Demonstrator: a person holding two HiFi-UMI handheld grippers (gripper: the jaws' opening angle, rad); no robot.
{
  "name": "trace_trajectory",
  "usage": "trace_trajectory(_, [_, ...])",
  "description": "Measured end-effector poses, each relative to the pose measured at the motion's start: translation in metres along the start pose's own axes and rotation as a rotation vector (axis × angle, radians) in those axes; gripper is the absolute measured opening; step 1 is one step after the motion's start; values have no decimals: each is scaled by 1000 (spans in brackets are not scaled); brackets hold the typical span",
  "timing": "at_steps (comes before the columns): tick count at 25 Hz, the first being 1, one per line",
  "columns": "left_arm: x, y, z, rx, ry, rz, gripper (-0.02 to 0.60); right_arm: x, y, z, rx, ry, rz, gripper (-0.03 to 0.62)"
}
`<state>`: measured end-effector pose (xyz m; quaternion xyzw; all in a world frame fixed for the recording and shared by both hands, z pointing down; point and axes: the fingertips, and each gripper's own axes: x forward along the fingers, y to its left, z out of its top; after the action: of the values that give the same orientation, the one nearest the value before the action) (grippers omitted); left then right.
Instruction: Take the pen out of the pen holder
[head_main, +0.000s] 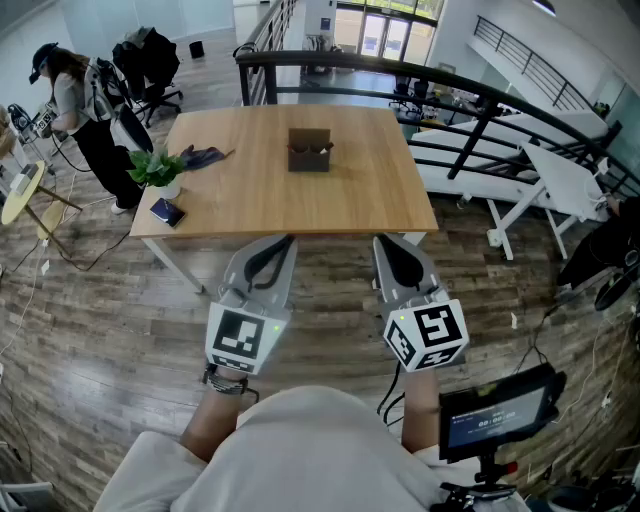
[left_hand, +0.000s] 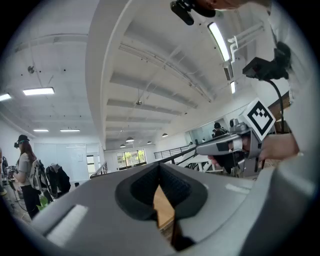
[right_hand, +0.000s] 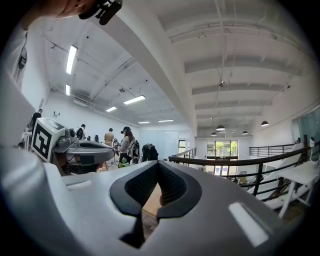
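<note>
A boxy, dark brown pen holder (head_main: 309, 151) stands upright at the far middle of the smooth, pale wooden bench (head_main: 300, 205). What it holds is too small to tell. The left gripper (head_main: 280, 245) and the right gripper (head_main: 385, 245) are grey shells with ribbed black pads (left_hand: 145, 187). Both hover off the near edge, well apart from the holder, jaws closed together on nothing. A leafy potted plant (head_main: 155, 167) sits at the bench's left end.

Wood-plank floor (head_main: 100, 300), black railing (head_main: 400, 66), perhaps mezzanine.
</note>
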<state>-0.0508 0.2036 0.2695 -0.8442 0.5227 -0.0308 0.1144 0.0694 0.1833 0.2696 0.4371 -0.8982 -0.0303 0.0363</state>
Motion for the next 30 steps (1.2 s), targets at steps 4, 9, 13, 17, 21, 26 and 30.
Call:
trace_trajectory(4, [0,1,0,1,2,1,-2,2,4,0,-3,-9,20,1])
trace_trajectory(9, [-1,-1,-2,-2,7,2,-1,3,13,2,50,-43,83,2])
trace_trajectory(13, [-1,-4,-3,-4,11,-4,-2,4,19,-2,89,-37,112,2])
trace_trajectory(17, [-2,-4,-5,-7,19,-7,-2,2,20,-1,92,-42,94,2])
trace_trajectory(21, [-4,-1,-7,-10,22,-10,-2,3,22,3,88,-52,85,2])
trace_trajectory(26, [-8,2,-8,-11,24,-18,-2,7,28,-2,90,-21,88,2])
trace_trajectory(30, [-14,7,-10,-12,24,-22,-2,11,39,-4,83,-10,105,2])
